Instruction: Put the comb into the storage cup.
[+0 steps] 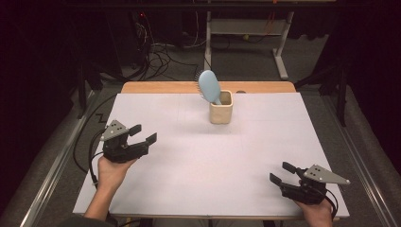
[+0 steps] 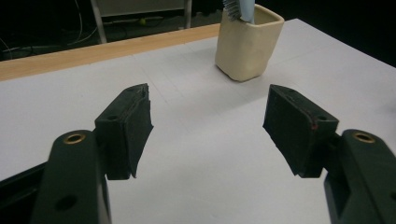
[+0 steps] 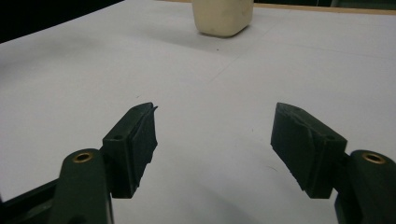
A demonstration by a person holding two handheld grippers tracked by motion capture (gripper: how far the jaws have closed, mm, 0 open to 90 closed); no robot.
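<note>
A cream square cup [image 1: 221, 111] stands at the far middle of the white table sheet [image 1: 208, 156]. A light blue hairbrush [image 1: 209, 86] stands in it, head up and leaning left. My left gripper [image 1: 143, 134] hovers at the near left, open, nothing between its jaws, pointing toward the cup [image 2: 248, 41], where the brush [image 2: 238, 9] pokes out at the top edge. My right gripper [image 1: 281, 172] rests at the near right corner, open and empty. Its own view has the cup [image 3: 223, 17] far ahead at the top edge.
A wooden table edge [image 1: 165, 87] runs behind the sheet. Beyond it are floor cables [image 1: 156, 56] and a white desk frame [image 1: 279, 52]. Metal rails [image 1: 56, 161] flank the table on both sides.
</note>
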